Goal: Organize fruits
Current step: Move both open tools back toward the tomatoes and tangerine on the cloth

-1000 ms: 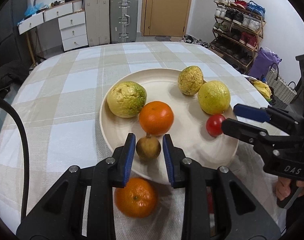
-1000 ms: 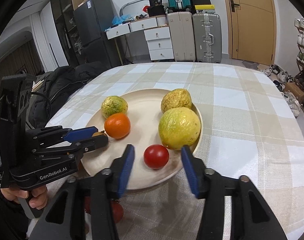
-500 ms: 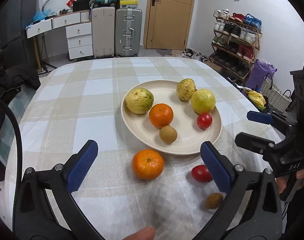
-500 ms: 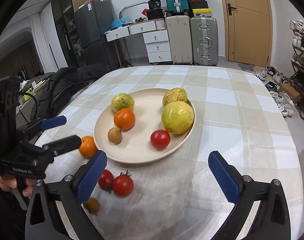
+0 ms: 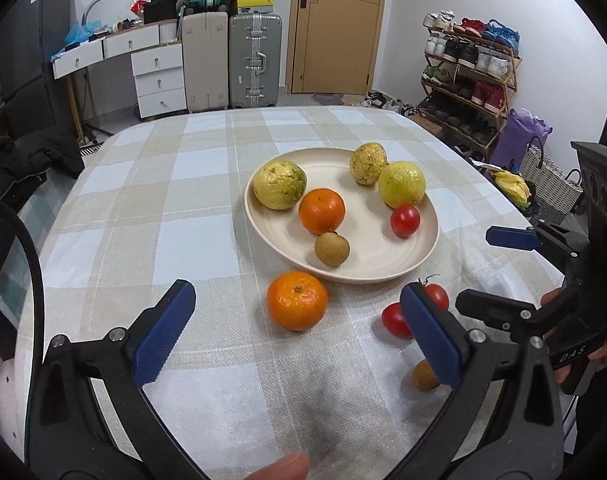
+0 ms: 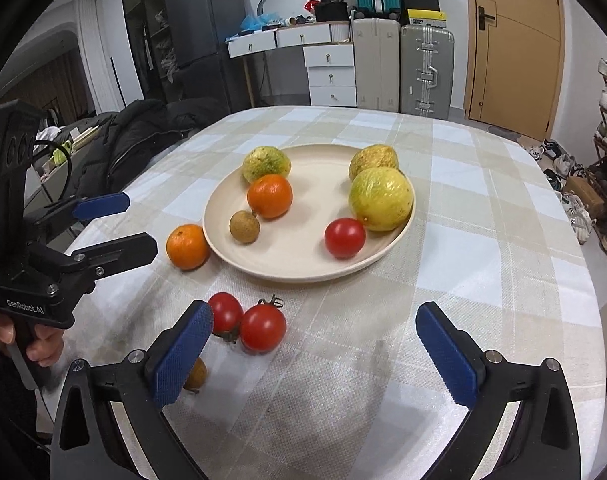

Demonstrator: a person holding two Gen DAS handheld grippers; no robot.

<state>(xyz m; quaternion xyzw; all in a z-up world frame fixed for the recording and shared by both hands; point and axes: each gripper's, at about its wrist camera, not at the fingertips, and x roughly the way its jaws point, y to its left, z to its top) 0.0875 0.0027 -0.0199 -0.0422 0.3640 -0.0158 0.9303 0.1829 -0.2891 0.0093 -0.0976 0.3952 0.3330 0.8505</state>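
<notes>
The left gripper [image 5: 299, 332] is held above the near edge of the bench [image 5: 151, 208], its blue-padded fingers spread wide with nothing between them. The loose orange mandarin [image 5: 297, 301] is seen between the two pads, lying on the checked cloth just beside the near rim of the round cream plate [image 5: 419, 256]. The right gripper [image 6: 317, 354] is also wide apart and holds nothing; the two red cherry tomatoes [image 6: 247, 322] lie touching each other just ahead of its left pad, and the small brown longan [image 6: 196, 374] is half hidden behind that pad.

In the left wrist view one tomato and the loose longan are partly covered by the right pad of the left gripper, while in the right wrist view both tomatoes are shown whole. The shoe rack [image 5: 467, 76] by the wall is seen clearly only from the left wrist; the black coat [image 6: 143, 140] beside the bench is seen best from the right wrist.

In the plate six fruits are held: a yellow-green wrinkled fruit [image 5: 279, 185] at the far left, an orange mandarin [image 5: 321, 211] touching it, a brown longan [image 5: 332, 249] near the front rim, a red cherry tomato [image 5: 405, 221], and two more yellow-green fruits [image 5: 401, 184] at the far right, which touch each other.
</notes>
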